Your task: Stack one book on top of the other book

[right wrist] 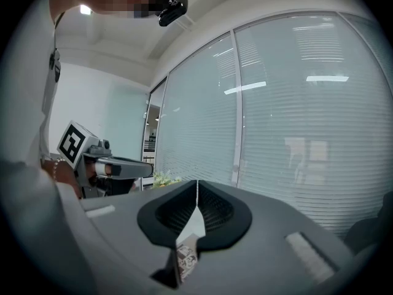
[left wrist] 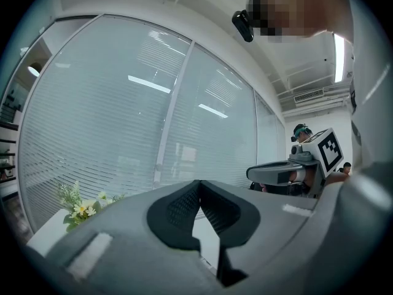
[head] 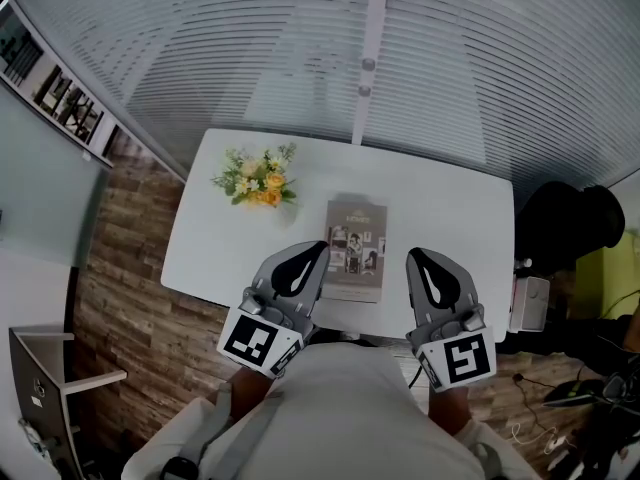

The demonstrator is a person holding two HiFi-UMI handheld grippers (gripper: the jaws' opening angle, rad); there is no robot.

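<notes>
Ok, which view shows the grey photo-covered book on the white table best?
Head view: the grey photo-covered book lies almost fully visible. Right gripper view catches a sliver below its fingers; left gripper view shows none.

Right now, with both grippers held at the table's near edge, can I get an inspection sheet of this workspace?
Surface: white table, holding a book and flowers.
Job's things: one book cover shows, lying flat near the front edge; whether a second lies beneath it cannot be told.
Clutter: flower bunch at the table's far left, apart from the book.
Grippers: left gripper and right gripper both shut, nothing held, flanking the book.
Cables: loose cables on the floor at the right.
Surroundings: glass wall with blinds, wood floor, dark chair at the right.
</notes>
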